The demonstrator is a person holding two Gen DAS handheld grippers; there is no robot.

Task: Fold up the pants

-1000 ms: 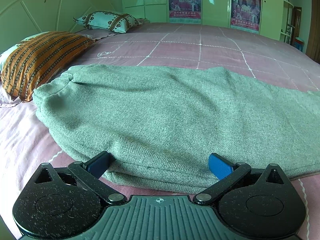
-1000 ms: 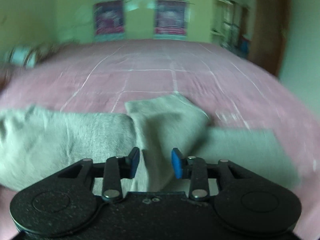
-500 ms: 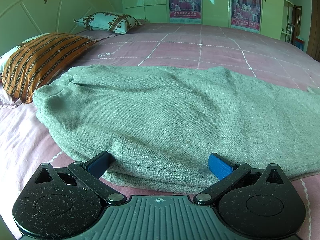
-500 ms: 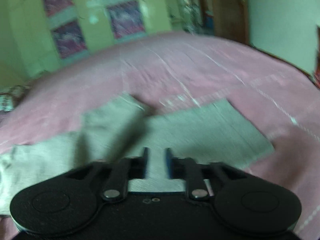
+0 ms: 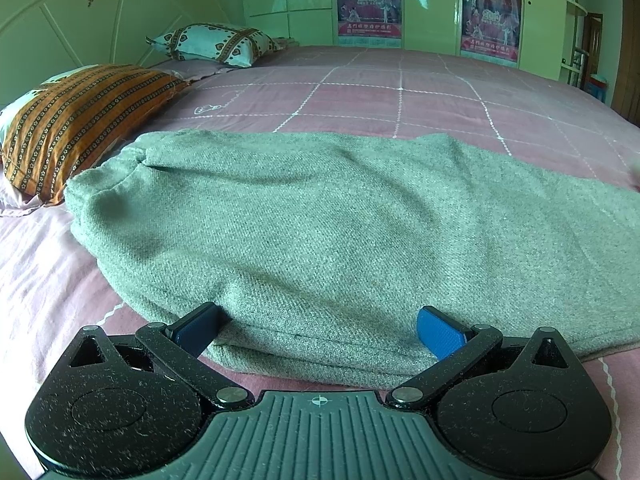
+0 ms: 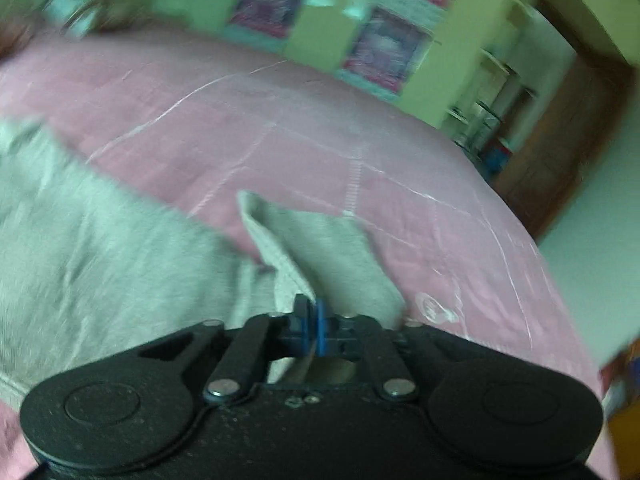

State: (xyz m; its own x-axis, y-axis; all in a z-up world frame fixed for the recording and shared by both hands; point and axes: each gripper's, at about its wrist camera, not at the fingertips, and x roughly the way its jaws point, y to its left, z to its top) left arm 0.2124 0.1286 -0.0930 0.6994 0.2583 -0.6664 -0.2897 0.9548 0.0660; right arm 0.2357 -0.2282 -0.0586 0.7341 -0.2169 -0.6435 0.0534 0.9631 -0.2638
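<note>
Your left gripper (image 5: 320, 326) sits low at six o'clock of its view with its blue fingers (image 5: 440, 336) spread wide, holding nothing; both tips touch the near edge of the pants (image 5: 340, 232). The grey-green pants lie flat across the pink bedspread (image 5: 400, 92), waistband toward nine o'clock, legs running off toward three o'clock. At ten o'clock, an orange striped pillow (image 5: 80, 120) lies just beside the waistband, and a patterned pillow (image 5: 212, 42) sits farther back at eleven o'clock.

Your right gripper (image 6: 313, 326) has its fingers pinched together on a fold of the pants (image 6: 320, 252). That view is blurred, but the cloth seems to be the leg end, lifted off the bedspread (image 6: 280, 120) and running toward twelve o'clock. The rest of the pants spreads toward nine o'clock.
</note>
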